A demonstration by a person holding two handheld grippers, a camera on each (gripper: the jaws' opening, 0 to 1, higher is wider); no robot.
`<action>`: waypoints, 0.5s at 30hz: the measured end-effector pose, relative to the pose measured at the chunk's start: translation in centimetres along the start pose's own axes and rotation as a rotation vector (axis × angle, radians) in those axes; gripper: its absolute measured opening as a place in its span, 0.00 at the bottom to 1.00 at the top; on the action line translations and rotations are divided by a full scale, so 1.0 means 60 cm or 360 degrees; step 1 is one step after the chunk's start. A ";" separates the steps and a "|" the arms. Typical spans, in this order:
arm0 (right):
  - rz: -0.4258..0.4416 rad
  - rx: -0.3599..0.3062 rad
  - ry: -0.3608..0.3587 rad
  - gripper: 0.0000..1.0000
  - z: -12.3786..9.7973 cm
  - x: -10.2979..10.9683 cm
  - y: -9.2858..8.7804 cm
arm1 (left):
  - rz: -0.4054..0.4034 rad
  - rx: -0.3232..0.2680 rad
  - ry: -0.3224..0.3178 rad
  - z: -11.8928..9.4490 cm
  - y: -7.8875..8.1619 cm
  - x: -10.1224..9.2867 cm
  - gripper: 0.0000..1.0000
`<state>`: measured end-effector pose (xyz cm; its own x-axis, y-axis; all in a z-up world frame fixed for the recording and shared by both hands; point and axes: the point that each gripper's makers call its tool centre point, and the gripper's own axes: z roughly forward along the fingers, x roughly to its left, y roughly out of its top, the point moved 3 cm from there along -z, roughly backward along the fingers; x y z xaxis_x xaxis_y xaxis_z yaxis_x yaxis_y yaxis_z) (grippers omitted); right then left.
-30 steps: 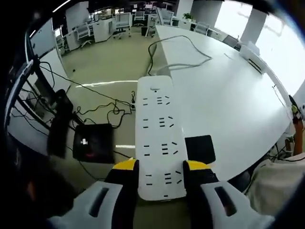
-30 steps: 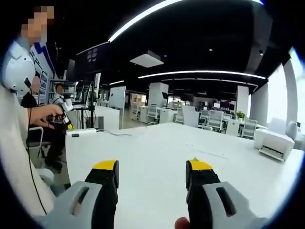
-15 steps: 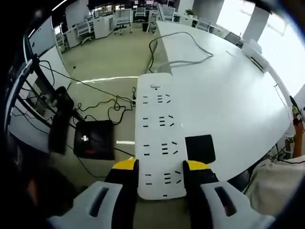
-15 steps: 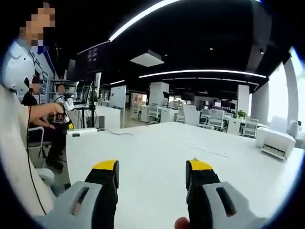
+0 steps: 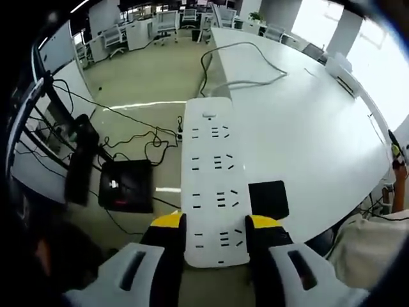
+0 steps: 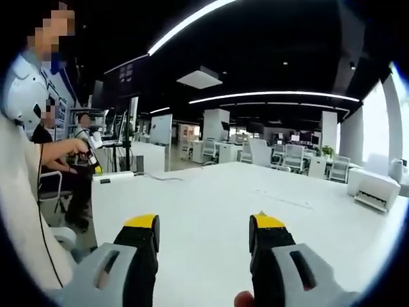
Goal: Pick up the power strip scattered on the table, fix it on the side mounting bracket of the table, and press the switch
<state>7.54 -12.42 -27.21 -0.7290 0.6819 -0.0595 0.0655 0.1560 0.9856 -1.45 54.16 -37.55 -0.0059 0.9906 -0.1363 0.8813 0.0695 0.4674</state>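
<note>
In the left gripper view a long white power strip (image 5: 211,173) with several socket rows runs away from me, its near end clamped between the yellow-tipped jaws of my left gripper (image 5: 216,224). It hangs over the edge of the white table (image 5: 313,134). Its grey cable (image 5: 246,64) loops across the far tabletop. A black square bracket (image 5: 268,199) sits at the table's edge just right of the strip. In the right gripper view my right gripper (image 6: 204,224) stands open above the table (image 6: 211,198) with nothing between its jaws. The strip (image 6: 115,176) shows small at far left.
Below the table edge on the floor lie tangled black cables (image 5: 137,144) and a black box (image 5: 124,187). A white printer (image 6: 374,192) stands on the table's far right. A person's sleeve (image 6: 22,211) fills the left side, and office chairs (image 6: 291,158) stand behind.
Both views have shifted only slightly with the hands. The power strip stays clamped in the left jaws and the right jaws stay apart.
</note>
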 end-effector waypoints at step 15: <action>-0.0023 0.0004 0.0067 0.53 0.028 0.010 0.007 | 0.0007 0.0027 0.0005 -0.001 -0.001 -0.006 0.41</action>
<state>8.27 -10.71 -27.11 -0.7581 0.6487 -0.0668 0.0565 0.1673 0.9843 -1.51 53.82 -37.50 -0.0037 0.9913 -0.1314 0.8891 0.0634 0.4532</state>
